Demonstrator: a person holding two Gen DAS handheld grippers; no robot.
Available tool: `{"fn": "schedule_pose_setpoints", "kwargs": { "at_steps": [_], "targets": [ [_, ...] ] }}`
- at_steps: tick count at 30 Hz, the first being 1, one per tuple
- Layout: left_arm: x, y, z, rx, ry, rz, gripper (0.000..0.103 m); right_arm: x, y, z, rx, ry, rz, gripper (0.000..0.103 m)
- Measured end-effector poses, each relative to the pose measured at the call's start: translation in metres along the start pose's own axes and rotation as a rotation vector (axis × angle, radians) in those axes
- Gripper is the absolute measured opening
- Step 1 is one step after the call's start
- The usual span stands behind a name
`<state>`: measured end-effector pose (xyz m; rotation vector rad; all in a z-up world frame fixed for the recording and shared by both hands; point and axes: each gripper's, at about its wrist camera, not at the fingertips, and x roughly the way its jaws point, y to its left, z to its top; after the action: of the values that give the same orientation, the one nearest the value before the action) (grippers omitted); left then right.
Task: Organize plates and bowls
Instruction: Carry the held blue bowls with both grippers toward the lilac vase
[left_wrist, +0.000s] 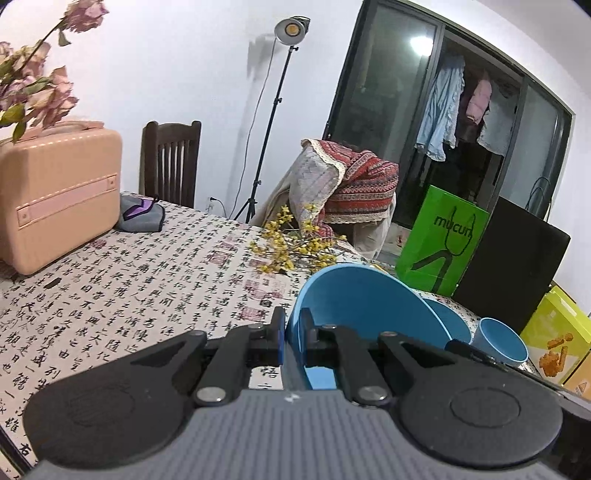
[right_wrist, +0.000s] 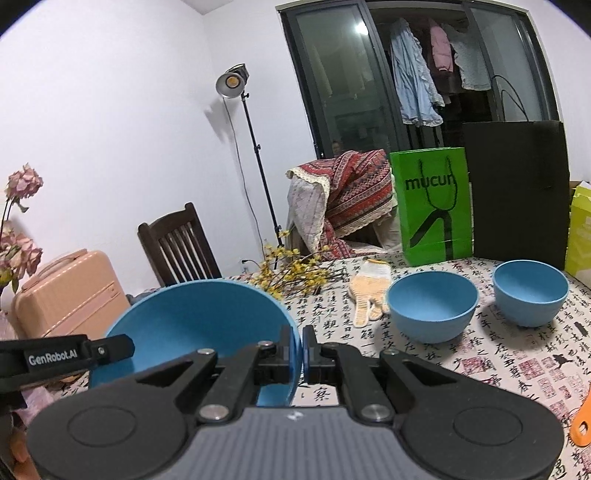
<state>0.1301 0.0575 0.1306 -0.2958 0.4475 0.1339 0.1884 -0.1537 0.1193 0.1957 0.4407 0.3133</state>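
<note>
Clearly, green bag (right_wrist: 432, 206) reads "mucun"; tool (right_wrist: 301, 343) strap "GenRobot.AI".

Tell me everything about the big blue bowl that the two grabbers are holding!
The big blue bowl is round, smooth and matte, like plastic, and looks empty. It is lifted and tilted above the patterned tablecloth. The left gripper pinches one side of its rim, the right gripper the opposite side, with fingers inside and outside the wall. It's the largest of three blue bowls.

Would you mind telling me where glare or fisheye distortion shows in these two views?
Left wrist view: the black door frame bows strongly, and a white glare spot sits on the glass. Right wrist view: the lit studio lamp glows, and the two small blue bowls cast soft shadows.
</note>
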Motion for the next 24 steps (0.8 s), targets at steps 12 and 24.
{"fn": "schedule_pose_setpoints", "kwargs": {
  "at_steps": [12,24],
  "targets": [
    [-0.003,0.034,-0.006,-0.03,0.013,0.033,0.008,0.006,0.029,-0.016,-0.011,0.027,0.03,0.005],
    [-0.004,0.06,-0.013,-0.055,0.032,0.054,0.007,0.014,0.052,-0.029,-0.025,0.054,0.045,0.005]
  ]
}}
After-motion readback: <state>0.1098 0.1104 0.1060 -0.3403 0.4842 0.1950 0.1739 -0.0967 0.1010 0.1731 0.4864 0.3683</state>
